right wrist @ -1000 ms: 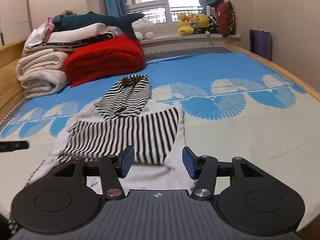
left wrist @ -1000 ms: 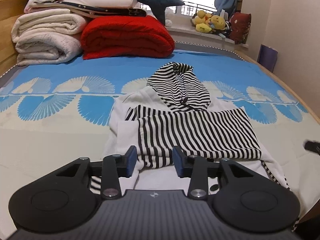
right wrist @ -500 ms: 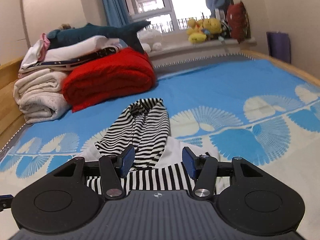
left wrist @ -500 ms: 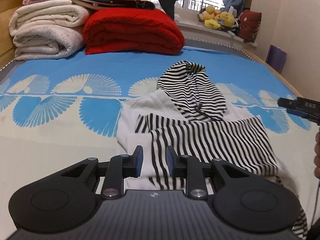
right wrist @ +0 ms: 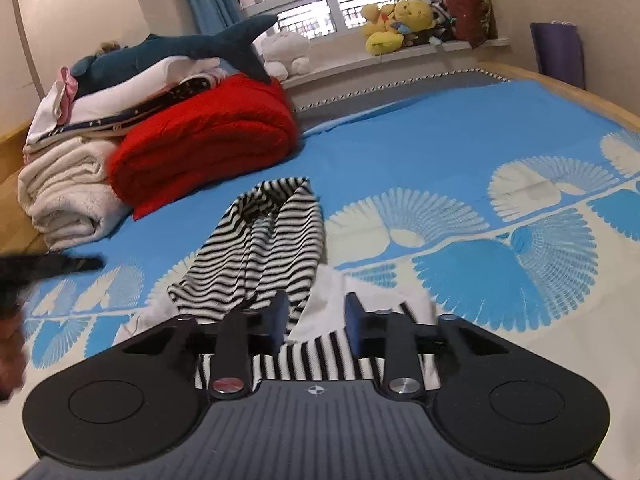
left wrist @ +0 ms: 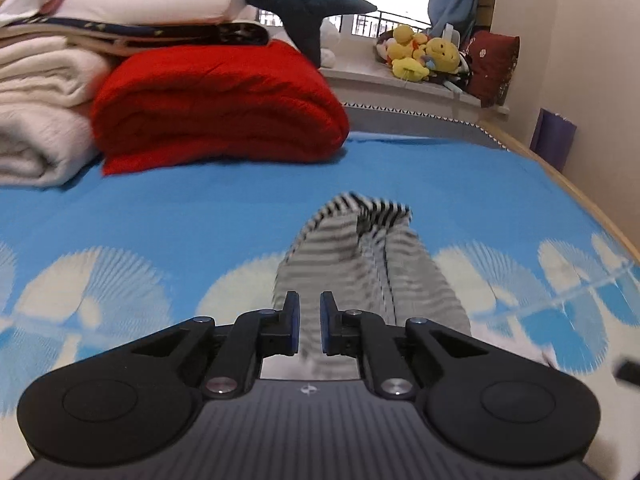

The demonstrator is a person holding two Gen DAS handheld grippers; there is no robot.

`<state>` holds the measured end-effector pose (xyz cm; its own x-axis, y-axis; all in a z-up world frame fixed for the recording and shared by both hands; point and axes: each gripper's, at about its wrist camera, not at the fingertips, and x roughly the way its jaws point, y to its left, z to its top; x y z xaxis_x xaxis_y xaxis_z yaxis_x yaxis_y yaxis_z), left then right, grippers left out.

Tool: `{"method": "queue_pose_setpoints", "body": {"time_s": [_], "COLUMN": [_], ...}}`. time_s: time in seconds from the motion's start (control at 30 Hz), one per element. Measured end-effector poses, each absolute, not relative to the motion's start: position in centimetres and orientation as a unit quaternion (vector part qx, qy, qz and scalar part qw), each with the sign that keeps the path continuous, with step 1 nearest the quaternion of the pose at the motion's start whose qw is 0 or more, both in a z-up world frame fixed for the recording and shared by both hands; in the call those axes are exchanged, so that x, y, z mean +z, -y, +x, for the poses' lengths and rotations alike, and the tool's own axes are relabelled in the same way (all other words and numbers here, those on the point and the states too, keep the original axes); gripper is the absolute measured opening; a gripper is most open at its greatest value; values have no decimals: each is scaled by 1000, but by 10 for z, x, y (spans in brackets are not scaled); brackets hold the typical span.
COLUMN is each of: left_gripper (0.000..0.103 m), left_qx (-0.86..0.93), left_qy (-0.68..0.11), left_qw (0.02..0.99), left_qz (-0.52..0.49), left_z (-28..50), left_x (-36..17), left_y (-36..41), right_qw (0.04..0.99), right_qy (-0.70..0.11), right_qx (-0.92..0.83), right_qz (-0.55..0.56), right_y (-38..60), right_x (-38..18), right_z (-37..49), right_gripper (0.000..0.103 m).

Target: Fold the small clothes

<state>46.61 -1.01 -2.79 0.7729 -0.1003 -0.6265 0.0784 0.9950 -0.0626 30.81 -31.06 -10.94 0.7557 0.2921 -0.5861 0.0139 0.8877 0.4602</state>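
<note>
The black-and-white striped hooded top (right wrist: 260, 248) lay mid-bed on the blue fan-patterned sheet (right wrist: 440, 140), open sheet rightward, red folded blanket (left wrist: 216, 108) beyond. Left gripper (left wrist: 309, 322) had been closing to a narrow gap, grip unclear through blur; right gripper (right wrist: 314, 318) had been closing, half-open over fabric. Only the right view showed a hand (right wrist: 10, 352).

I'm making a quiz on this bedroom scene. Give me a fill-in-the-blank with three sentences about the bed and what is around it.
The hood of the small garment has black and white ____.
The folded blanket beside the cream bedding is ____.
The yellow plush toys sit on the ____ under the window.

Missing words: stripes; red; sill
</note>
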Motion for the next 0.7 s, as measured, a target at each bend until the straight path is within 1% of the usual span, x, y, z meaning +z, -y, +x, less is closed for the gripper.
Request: {"method": "queue_pose_setpoints", "body": {"time_s": [0.17,0.27,0.33,0.4,0.47,0.5,0.53,0.6,0.7], "left_gripper": [11,11,11,13,20,32,41,49,49], "left_qx": [-43,-29,-13,-9,0,2,6,19,9], "left_qy": [-355,-374,-390,-400,-415,-420,-423,-424,-447], "left_qw": [933,926,918,911,904,902,902,902,892], "left_qz": [-36,-40,-65,-99,-103,-97,-90,-81,-69], "left_z": [566,622,653,681,708,718,729,745,763], "left_x": [-45,-66,-82,-98,-111,-117,-122,-132,-153], "left_y": [26,32,32,31,36,38,41,44,47], "right_qw": [901,898,896,891,884,881,880,878,880], "right_qy": [-365,-377,-385,-395,-408,-413,-415,-418,-417], "right_qx": [67,65,66,70,70,70,67,66,68], "right_qz": [226,217,212,212,218,221,223,224,218], "right_y": [317,318,319,321,322,323,323,323,322], "right_x": [-114,-118,-120,-123,-127,-128,-129,-129,-131], "right_z": [311,311,311,312,312,313,314,315,316], "right_gripper": [29,29,29,29,29,29,29,30,29]}}
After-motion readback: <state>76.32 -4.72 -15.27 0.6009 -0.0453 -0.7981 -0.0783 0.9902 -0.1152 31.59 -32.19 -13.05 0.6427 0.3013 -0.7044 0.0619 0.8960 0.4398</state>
